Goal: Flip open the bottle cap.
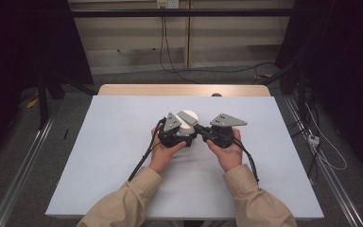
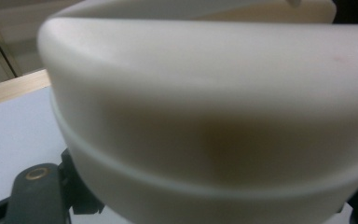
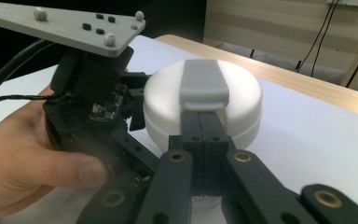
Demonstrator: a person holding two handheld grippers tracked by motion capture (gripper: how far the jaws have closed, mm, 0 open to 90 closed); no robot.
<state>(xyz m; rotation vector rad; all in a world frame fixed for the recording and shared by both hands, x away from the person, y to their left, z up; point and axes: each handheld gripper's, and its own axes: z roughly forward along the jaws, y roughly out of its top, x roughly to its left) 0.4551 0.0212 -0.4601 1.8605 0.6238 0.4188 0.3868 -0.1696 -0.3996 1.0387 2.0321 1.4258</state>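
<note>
Dark walls and loose cables ring a wooden table [image 1: 123, 90] with a big pale grey mat [image 1: 123, 156] spread over most of it. Two arms in tan sleeves [image 1: 123, 203] come in from the near edge, and each hand holds a black gripper with a grey three-cornered plate on top. Near the middle of the mat sits a round white plastic box [image 3: 242, 100] with a grey flap [image 3: 203, 81] on its lid. The left gripper [image 1: 179, 135] is pressed against the left side of the box; in the left gripper view the white wall of the box is very close and blurry, and the jaws look squeezed on it. The right gripper [image 3: 204, 123] comes in from the right side. Its two black jaws are shut tight together, with nothing between them, and their tips sit just under the edge of the grey flap, at the front of the box.
</note>
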